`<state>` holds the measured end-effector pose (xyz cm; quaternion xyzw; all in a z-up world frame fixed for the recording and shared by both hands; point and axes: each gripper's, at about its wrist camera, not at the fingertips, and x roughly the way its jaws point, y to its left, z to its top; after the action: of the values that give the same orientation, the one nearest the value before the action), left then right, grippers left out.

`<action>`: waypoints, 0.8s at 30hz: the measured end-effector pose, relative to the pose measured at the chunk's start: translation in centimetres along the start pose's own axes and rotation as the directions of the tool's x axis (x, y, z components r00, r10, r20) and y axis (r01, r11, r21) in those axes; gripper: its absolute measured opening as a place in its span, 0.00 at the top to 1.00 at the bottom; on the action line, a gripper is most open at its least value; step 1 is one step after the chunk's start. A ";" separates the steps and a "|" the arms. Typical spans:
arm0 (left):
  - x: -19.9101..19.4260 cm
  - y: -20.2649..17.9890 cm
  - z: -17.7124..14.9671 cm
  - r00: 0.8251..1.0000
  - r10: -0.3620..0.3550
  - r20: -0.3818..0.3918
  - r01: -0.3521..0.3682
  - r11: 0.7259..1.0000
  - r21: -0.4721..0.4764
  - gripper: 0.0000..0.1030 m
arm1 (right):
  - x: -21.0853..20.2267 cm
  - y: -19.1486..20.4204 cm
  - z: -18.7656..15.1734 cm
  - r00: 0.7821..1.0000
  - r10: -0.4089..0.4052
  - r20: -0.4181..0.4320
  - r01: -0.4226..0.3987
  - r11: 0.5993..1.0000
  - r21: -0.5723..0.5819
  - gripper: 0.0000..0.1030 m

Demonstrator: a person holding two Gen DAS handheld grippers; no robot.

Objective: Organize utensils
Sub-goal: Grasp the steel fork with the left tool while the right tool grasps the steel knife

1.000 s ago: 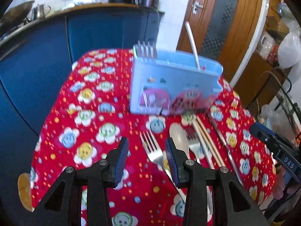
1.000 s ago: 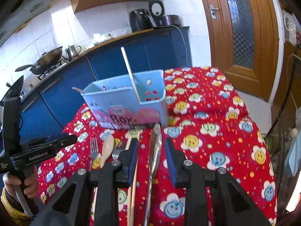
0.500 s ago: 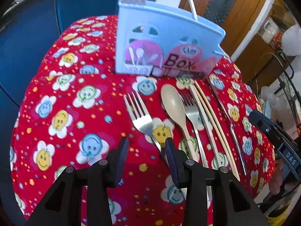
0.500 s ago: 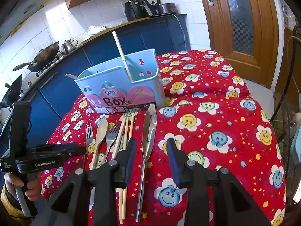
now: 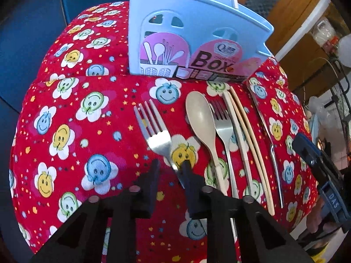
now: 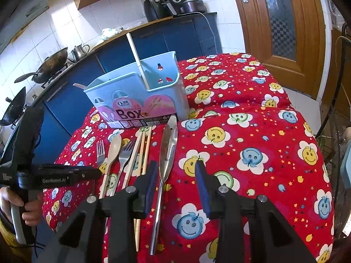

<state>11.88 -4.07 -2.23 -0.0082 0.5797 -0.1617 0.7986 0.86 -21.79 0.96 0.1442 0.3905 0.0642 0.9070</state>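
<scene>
A light blue utensil box (image 5: 197, 32) (image 6: 140, 96) stands on the red smiley tablecloth (image 5: 87, 131); a fork head and a white stick rise from it. In front lie a steel fork (image 5: 155, 131), a beige spoon (image 5: 200, 120), a second fork (image 5: 223, 129), chopsticks (image 5: 248, 135) and steel tongs (image 5: 269, 135) (image 6: 167, 151). My left gripper (image 5: 170, 164) is open, its jaws astride the left fork's handle, low over the cloth. My right gripper (image 6: 176, 166) is open, and the tongs' handle lies between its jaws near the left finger.
Blue kitchen cabinets (image 6: 171, 37) with woks, a kettle and appliances stand behind the table. A wooden door (image 6: 283, 22) is at the right. The table's rounded edge falls away at left and front. The left gripper also shows in the right wrist view (image 6: 65, 175).
My left gripper has come down and forward onto the left fork's handle, so the box now fills the top of its view. My right gripper has opened wider over the tongs.
</scene>
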 end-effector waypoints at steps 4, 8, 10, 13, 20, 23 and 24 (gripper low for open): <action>0.0 0.4 0.1 1.000 -0.018 0.003 0.018 1.000 -0.016 0.89 | 0.3 0.0 0.0 1.000 0.006 -0.025 -0.006 1.000 -0.002 0.64; -0.4 0.7 -0.6 0.999 -0.028 0.036 0.029 0.999 -0.015 0.92 | 0.6 0.4 0.1 0.998 0.002 -0.058 -0.003 1.000 -0.024 0.64; -0.5 1.2 -0.9 0.997 -0.049 0.051 0.050 0.998 -0.033 0.94 | 0.8 0.7 0.3 0.997 -0.002 -0.081 -0.001 0.999 -0.038 0.64; -1.1 2.0 -1.4 0.995 -0.037 0.095 0.041 0.998 -0.043 0.97 | 1.3 1.1 0.4 0.993 -0.008 -0.117 0.001 0.999 -0.054 0.63; -2.2 4.0 -2.0 0.990 -0.024 0.136 0.029 0.999 -0.040 0.97 | 3.3 2.5 1.3 0.973 -0.045 -0.228 0.019 0.994 -0.111 0.63; -2.1 4.6 -2.1 0.994 -0.025 0.102 0.027 0.999 -0.017 0.97 | 4.0 2.9 1.9 0.961 -0.061 -0.271 0.027 0.992 -0.127 0.63; -2.1 4.7 -2.1 0.996 -0.024 0.087 0.025 1.000 -0.002 0.97 | 4.4 3.1 2.2 0.955 -0.071 -0.289 0.033 0.990 -0.135 0.63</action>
<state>10.50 1.28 -1.94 -0.0235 0.5443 -0.1701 0.8211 5.43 -18.30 0.29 0.0638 0.5193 0.0860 0.8478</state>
